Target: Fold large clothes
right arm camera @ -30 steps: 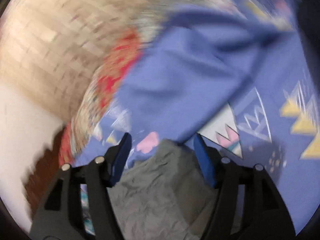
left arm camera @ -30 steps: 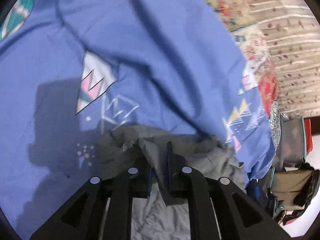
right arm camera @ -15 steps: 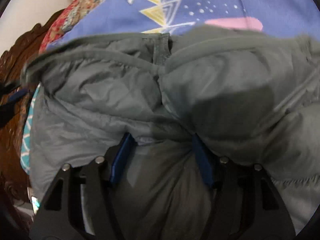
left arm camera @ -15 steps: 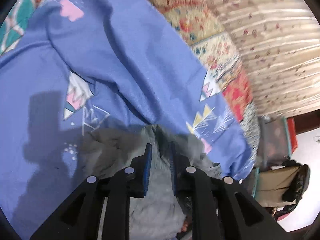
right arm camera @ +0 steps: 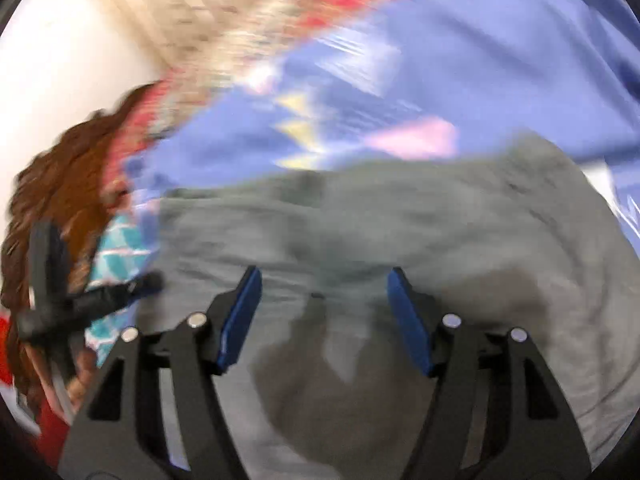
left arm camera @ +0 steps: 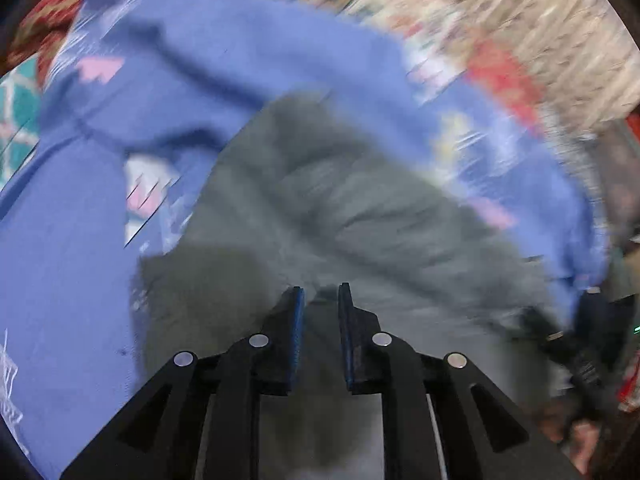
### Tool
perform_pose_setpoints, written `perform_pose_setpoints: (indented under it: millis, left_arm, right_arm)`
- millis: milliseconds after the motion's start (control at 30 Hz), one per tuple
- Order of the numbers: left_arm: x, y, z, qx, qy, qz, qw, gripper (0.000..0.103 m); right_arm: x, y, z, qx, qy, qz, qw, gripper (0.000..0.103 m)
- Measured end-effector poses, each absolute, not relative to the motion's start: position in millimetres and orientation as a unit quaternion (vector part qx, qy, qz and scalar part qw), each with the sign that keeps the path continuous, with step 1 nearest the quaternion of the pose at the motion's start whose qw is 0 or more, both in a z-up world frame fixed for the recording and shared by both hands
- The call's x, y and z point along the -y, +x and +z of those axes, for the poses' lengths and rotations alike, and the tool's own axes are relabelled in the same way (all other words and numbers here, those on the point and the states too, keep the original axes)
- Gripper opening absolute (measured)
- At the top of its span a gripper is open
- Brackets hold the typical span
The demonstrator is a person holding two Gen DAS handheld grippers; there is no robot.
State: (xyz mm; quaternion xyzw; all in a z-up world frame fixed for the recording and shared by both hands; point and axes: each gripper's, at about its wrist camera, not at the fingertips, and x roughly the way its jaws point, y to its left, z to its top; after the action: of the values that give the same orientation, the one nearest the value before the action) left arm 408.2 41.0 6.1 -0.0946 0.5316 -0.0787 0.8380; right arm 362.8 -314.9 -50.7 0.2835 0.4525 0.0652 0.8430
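Grey jacket (left arm camera: pixel 360 216) is lying on the blue bedsheet (left arm camera: pixel 68 264): soft, slippery. Left claw (left arm camera: pixel 320 300) is pinching its fabric; right claw (right arm camera: pixel 324 284) is spread wide.

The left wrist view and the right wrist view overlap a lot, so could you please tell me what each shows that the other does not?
Only the left wrist view shows the left tongs nearly closed on a fold of the grey garment. Only the right wrist view shows the right tongs spread wide over it, plus a carved brown headboard. Both, blurred, share the garment, the blue patterned bedsheet and a floral quilt.
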Motion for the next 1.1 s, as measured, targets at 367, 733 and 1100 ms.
perform_pose_setpoints:
  millis: [367, 733, 1100]
  left_arm:
    - [-67.5, 360.1, 56.1, -0.465, 0.009, -0.129, 0.876, 0.046]
    - [-149.2, 366.2, -14.7, -0.556, -0.122, -0.149, 0.809, 0.091]
    - [-142.9, 383.4, -67.6, -0.579, -0.223, -0.193, 0.760, 0.108]
  right_arm:
    - [364.9, 294.3, 5.4, -0.366, 0.311, 0.123, 0.868, 0.097]
    - [449.3, 214.8, -77.1, -0.387, 0.431, 0.089, 0.810, 0.097]
    - [372.4, 275.2, -99.1, -0.457, 0.341, 0.151, 0.807, 0.099]
